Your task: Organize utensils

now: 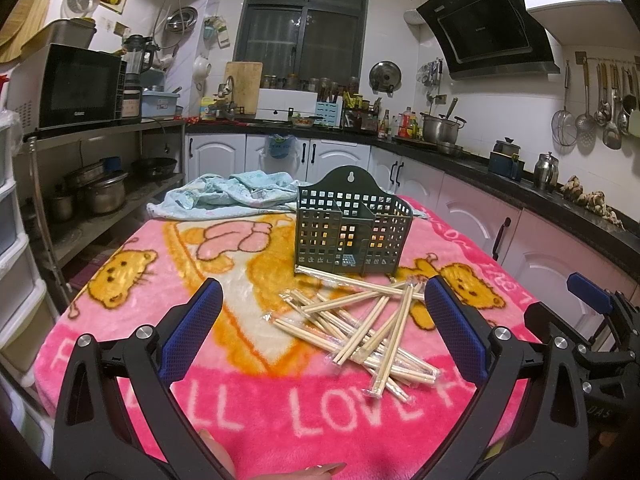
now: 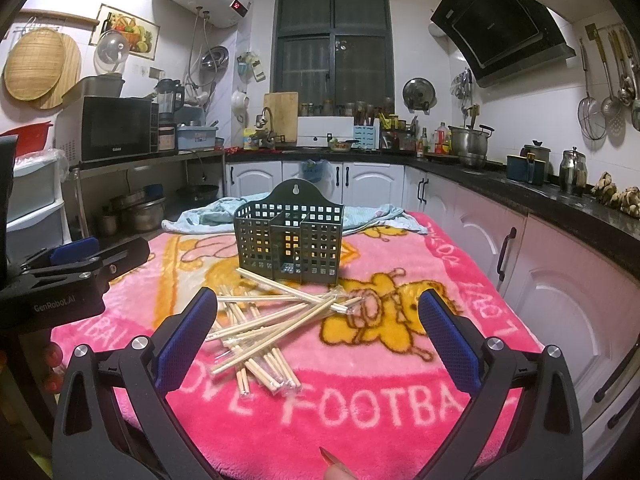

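Both the left gripper (image 1: 324, 320) and right gripper (image 2: 318, 322) hover wide and empty. Wrapped chopsticks (image 1: 360, 328) lie tangled mid-counter (image 1: 132, 312), just before the green holder (image 1: 352, 228); grabbing one pair may drag its neighbours along.

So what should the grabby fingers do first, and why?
Probably lower the right gripper onto the nearest chopsticks and pinch one pair. Both grippers are open and hold nothing, the pile lies loose on the blanket, and the green holder looks empty.
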`<action>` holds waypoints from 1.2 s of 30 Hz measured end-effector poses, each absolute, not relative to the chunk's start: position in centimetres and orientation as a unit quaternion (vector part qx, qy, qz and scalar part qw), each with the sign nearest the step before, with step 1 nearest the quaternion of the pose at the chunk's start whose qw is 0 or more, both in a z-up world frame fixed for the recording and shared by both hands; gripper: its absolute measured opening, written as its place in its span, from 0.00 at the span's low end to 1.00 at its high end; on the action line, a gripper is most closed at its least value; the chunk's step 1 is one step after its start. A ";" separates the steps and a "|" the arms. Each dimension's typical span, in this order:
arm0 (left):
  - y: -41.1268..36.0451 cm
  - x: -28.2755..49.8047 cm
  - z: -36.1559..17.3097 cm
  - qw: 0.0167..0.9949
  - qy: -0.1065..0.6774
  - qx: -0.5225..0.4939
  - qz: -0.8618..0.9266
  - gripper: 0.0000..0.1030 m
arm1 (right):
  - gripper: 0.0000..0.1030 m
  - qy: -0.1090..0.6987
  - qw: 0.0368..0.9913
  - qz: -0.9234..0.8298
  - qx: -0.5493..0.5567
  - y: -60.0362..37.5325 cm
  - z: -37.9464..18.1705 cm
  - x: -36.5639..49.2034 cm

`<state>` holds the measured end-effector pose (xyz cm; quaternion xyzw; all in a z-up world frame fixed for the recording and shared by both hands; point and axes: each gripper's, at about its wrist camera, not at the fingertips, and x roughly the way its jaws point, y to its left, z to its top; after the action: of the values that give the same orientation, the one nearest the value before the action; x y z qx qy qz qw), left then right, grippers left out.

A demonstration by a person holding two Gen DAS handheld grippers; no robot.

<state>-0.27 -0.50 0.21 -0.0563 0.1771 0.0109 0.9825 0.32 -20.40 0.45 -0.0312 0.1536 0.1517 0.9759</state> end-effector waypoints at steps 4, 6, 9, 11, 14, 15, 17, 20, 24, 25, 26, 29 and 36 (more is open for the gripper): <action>-0.5 -0.3 0.2 0.983 0.176 -0.057 0.010 0.91 | 0.95 0.154 0.976 0.152 -0.031 -20.4 0.5 0.3; -1.0 -0.2 0.5 0.983 0.177 -0.057 0.009 0.91 | 0.95 0.154 0.976 0.152 -0.032 -20.5 0.8 0.3; -1.3 -0.2 0.5 0.982 0.180 -0.060 0.006 0.91 | 0.95 0.155 0.975 0.153 -0.032 -20.5 1.0 0.3; -1.3 -0.2 0.5 0.982 0.180 -0.061 0.006 0.91 | 0.95 0.157 0.975 0.156 -0.033 -20.5 1.0 0.4; -1.1 -0.1 0.6 0.981 0.184 -0.064 -0.001 0.91 | 0.95 0.158 0.974 0.160 -0.036 -20.2 1.0 0.3; -1.0 -0.1 0.6 0.980 0.185 -0.066 -0.003 0.91 | 0.95 0.158 0.973 0.161 -0.037 -20.2 1.0 0.3; -0.6 0.1 0.5 0.979 0.190 -0.072 -0.007 0.91 | 0.95 0.160 0.972 0.165 -0.038 -20.2 1.2 0.3; 0.2 0.3 0.4 0.977 0.195 -0.082 -0.011 0.91 | 0.95 0.164 0.971 0.170 -0.039 -19.8 0.6 0.5; 1.6 0.7 0.3 0.975 0.200 -0.095 -0.011 0.91 | 0.95 0.173 0.967 0.180 -0.041 -19.4 0.4 0.9; 2.1 0.7 0.3 0.974 0.200 -0.101 -0.011 0.91 | 0.95 0.176 0.966 0.183 -0.041 -19.3 0.4 1.1; 2.6 0.8 0.3 0.974 0.201 -0.106 -0.011 0.91 | 0.95 0.181 0.965 0.188 -0.041 -19.2 0.3 1.3; 3.8 1.2 0.2 0.971 0.209 -0.113 -0.009 0.91 | 0.95 0.186 0.962 0.197 -0.042 -18.7 0.5 1.8; 6.6 2.4 -0.1 0.965 0.228 -0.132 -0.021 0.91 | 0.95 0.202 0.954 0.219 -0.042 -17.8 1.2 3.9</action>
<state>2.44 6.56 -0.15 -0.1320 0.2276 -0.0215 0.9645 3.95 -17.78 1.18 -0.0423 0.2024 0.2192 0.9535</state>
